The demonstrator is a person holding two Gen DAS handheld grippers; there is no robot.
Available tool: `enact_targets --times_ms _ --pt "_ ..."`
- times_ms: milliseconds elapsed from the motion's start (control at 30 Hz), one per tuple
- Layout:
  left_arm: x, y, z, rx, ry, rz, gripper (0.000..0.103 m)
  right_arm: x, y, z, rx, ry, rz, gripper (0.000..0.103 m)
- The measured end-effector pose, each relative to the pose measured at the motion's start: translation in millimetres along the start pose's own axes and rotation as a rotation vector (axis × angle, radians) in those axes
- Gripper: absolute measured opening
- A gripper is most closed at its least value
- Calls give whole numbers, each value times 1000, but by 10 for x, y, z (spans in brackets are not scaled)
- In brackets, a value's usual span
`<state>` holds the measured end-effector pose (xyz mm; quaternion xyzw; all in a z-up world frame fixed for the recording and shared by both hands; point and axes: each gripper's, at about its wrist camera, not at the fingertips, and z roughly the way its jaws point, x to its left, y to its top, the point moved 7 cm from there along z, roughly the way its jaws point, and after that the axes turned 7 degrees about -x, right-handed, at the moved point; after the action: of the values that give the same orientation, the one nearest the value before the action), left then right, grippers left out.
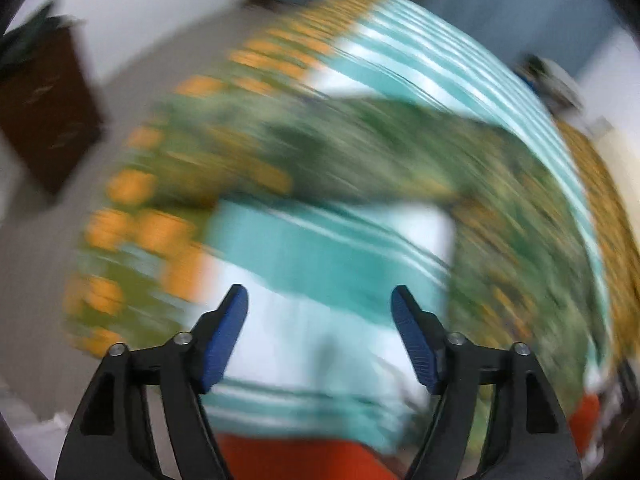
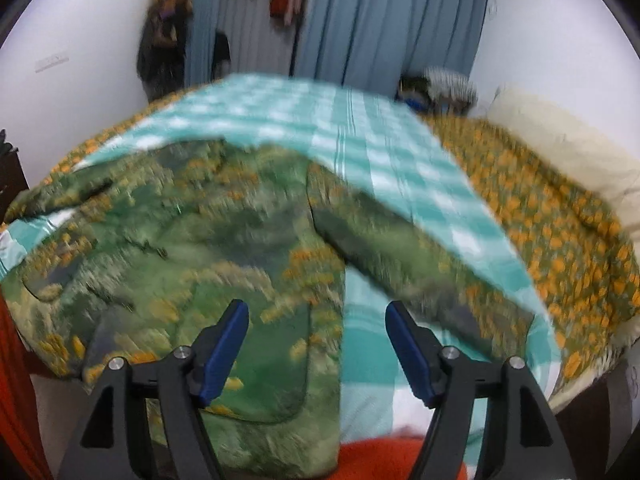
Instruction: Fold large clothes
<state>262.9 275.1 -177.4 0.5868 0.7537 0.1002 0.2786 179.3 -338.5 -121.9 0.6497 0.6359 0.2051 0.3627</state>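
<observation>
Left wrist view, heavily blurred: the left hand-held gripper (image 1: 320, 304) hangs with its jaws spread wide and nothing between the blue pads (image 1: 224, 336), over a teal-and-white checked sheet (image 1: 320, 256) on a bed. A green flowered garment (image 1: 360, 152) lies across the sheet beyond the fingertips and runs down towards the bed's right edge. An orange-flowered bedspread (image 1: 132, 216) shows along the bed's left edge, and a dark wooden cabinet (image 1: 44, 108) stands against the wall at far left. A strip of red cloth (image 1: 296, 456) crosses the bottom of the view.

Right wrist view: the right hand-held gripper (image 2: 316, 320) is likewise open and empty, its pads apart above the near edge of the bed. The green flowered garment (image 2: 180, 248) is spread over the near left part of the checked sheet (image 2: 360, 140), one part of it reaching towards the right edge under the right fingertip. The orange-flowered bedspread (image 2: 560, 240) covers the right side, a cream pillow (image 2: 568, 148) at the far right corner. Blue curtains (image 2: 380, 20) hang behind.
</observation>
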Motion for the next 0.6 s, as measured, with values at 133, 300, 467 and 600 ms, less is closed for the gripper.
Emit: enact_targets --times_ms 133,300,467,600 --pt "-716 -491 322 148 -97 152 81 -173 -288 362 174 53 92 72" --pt "-949 -788 625 256 -96 166 81 -227 -678 727 380 113 124 72" --pt "-1048 -921 615 301 -158 165 45 -159 -911 914 470 215 172 72" --pt "-1107 -976 577 298 -165 184 15 -19 -907 912 452 253 134 34"
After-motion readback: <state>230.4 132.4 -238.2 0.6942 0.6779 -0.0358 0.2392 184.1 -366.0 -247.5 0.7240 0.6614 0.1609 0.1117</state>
